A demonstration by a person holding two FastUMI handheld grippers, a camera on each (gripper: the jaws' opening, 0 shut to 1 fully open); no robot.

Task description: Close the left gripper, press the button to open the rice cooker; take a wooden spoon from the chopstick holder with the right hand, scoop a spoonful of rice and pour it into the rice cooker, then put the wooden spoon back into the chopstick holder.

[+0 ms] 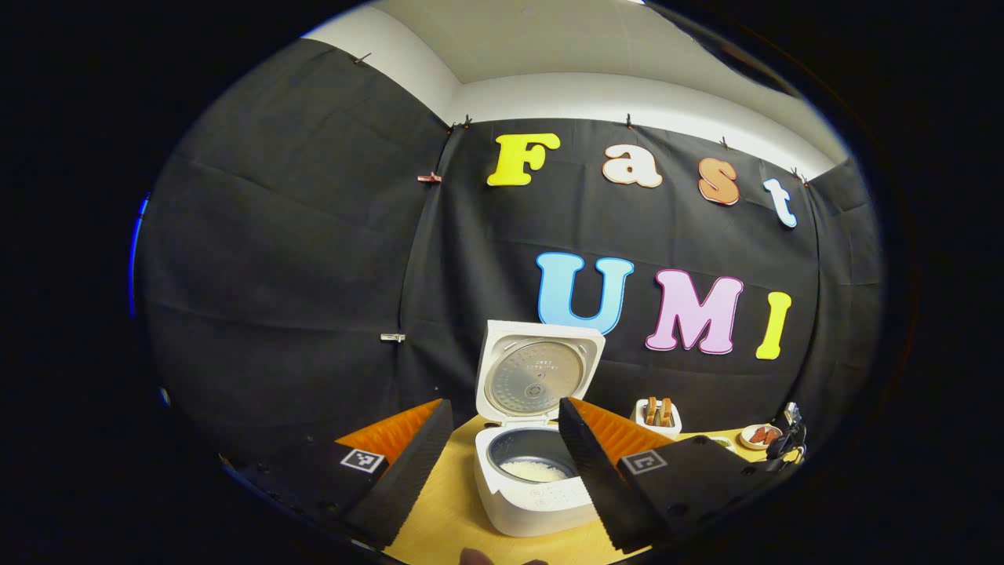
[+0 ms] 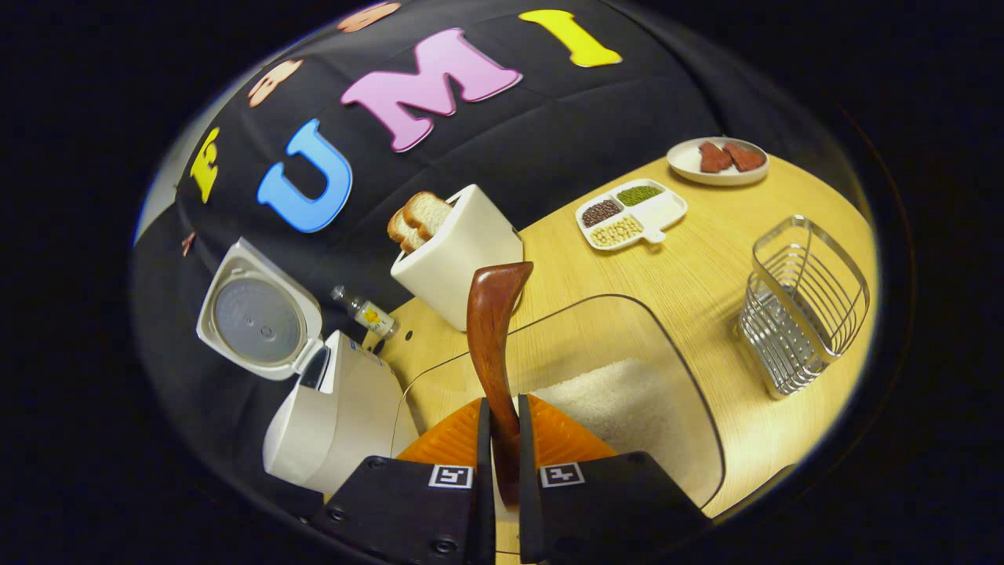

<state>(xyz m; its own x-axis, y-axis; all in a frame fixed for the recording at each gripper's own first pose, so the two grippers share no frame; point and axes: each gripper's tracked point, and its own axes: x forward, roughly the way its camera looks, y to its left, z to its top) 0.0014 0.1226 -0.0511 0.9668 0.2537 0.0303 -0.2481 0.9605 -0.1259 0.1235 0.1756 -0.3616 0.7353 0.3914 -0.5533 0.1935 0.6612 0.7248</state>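
Note:
The white rice cooker (image 1: 533,502) stands open on the wooden table, lid (image 1: 537,377) upright and white rice (image 1: 533,469) in its pot. My left gripper (image 1: 504,404) is open wide and holds nothing; it hangs in front of the cooker, which shows between its fingers. My right gripper (image 2: 503,404) is shut on the handle of a dark wooden spoon (image 2: 490,329), which points forward over a clear container (image 2: 682,361) holding white rice (image 2: 620,400). The cooker (image 2: 337,408) is to the left of that container. The wire chopstick holder (image 2: 800,306) stands to the right.
A white toaster (image 2: 459,251) with bread slices stands behind the rice container, with a small bottle (image 2: 365,312) to its left. Farther back are a divided dish (image 2: 631,212) of beans and a plate (image 2: 718,161) with red pieces. The black cloth wall runs behind the table.

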